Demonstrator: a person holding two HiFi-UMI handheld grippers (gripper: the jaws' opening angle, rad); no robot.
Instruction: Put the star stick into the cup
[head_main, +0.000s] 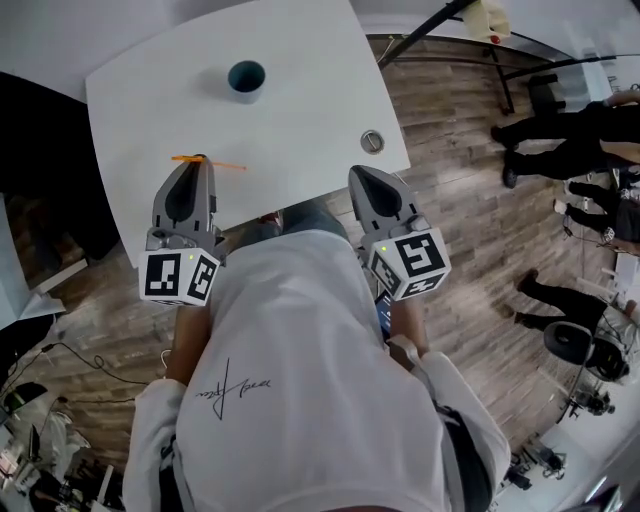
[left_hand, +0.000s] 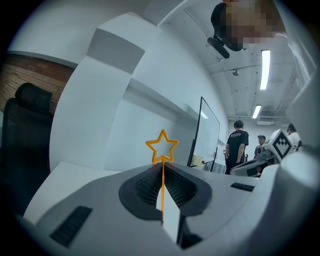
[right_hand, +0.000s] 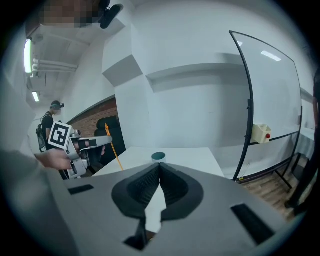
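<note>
A teal cup (head_main: 246, 78) stands near the far edge of the white table (head_main: 300, 90); the right gripper view has it straight ahead (right_hand: 158, 156). My left gripper (head_main: 200, 159) is over the table's near left part, shut on a thin orange star stick (head_main: 225, 165) that lies crosswise in its jaws. In the left gripper view the stick's star (left_hand: 162, 145) pokes up past the closed jaws (left_hand: 162, 166). My right gripper (head_main: 359, 172) hovers by the table's near right edge, shut with nothing in it (right_hand: 159, 166). The cup is well ahead of both grippers.
A round metal grommet (head_main: 372, 141) sits in the table's right corner. Several people stand on the wooden floor to the right (head_main: 560, 140). A black chair (left_hand: 25, 125) is left of the table, and a glass board on a stand (right_hand: 265, 100) is beyond it.
</note>
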